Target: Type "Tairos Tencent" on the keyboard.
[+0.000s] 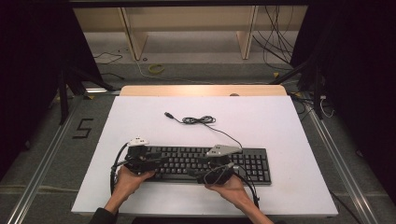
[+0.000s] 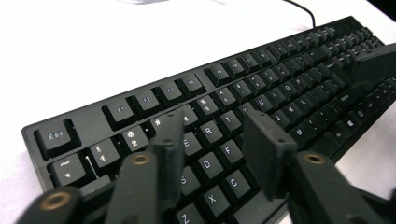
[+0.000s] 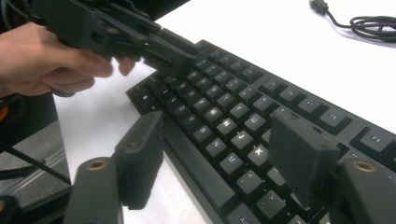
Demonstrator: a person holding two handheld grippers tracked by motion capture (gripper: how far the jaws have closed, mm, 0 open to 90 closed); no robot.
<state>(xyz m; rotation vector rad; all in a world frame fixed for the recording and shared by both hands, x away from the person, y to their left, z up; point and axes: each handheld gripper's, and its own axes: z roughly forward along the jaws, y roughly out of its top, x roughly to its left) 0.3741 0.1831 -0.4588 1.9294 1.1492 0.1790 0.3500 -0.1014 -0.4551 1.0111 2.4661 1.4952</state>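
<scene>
You had the black keyboard (image 1: 205,163) lying near the white table's (image 1: 280,121) front edge. The left gripper (image 2: 217,140) hung unclenched over the letter keys; the right gripper (image 3: 224,154) straddled the near rim, gaping, gripping nothing. Better to have seated both squarely on that rim first — clear room lay behind, except the coiled cable (image 1: 198,120).

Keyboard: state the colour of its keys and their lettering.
The keyboard has black keys with white lettering, clearest in the left gripper view.
</scene>
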